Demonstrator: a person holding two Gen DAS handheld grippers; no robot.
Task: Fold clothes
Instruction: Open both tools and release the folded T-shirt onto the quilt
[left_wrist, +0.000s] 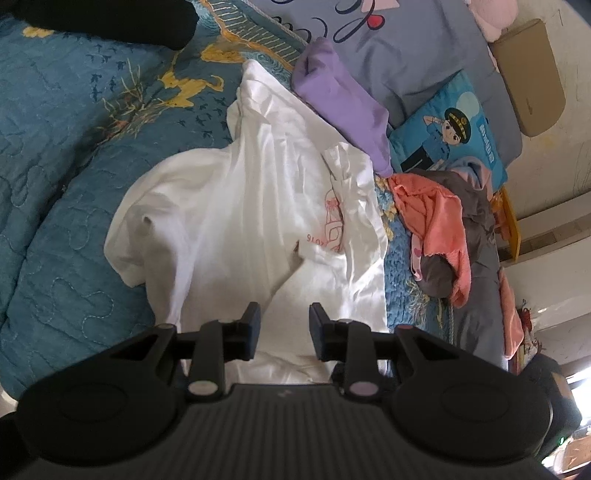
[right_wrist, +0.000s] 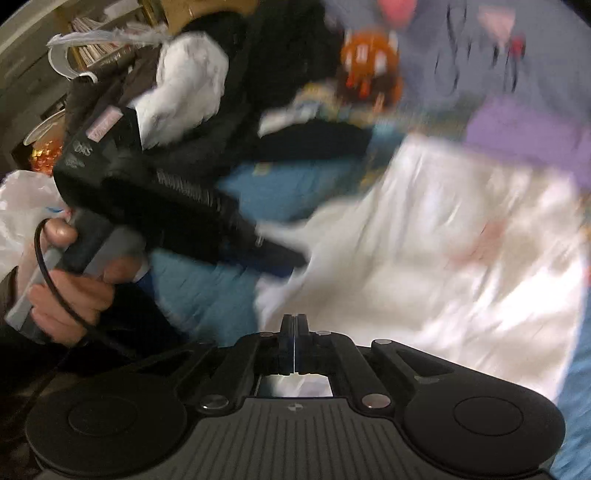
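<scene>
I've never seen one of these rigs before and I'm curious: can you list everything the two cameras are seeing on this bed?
white T-shirt: one, white with a red print, spread rumpled on the bed's middle
purple garment: one, lilac, beyond the T-shirt
coral garment: one, salmon pink, in the pile right of the T-shirt
grey garment: one, dark grey, same pile
quilt: one, teal with yellow pattern, under everything
cartoon cushion: one, blue, policeman picture, beside the pile
pillow: one, grey-blue, at the bed's head
orange toy: one, blurred, far side in the right view
left gripper: black, fingers apart over the T-shirt's hem
right gripper: black, fingers closed; whether on cloth is unclear
left hand: one, gripping the left gripper's handle
</scene>
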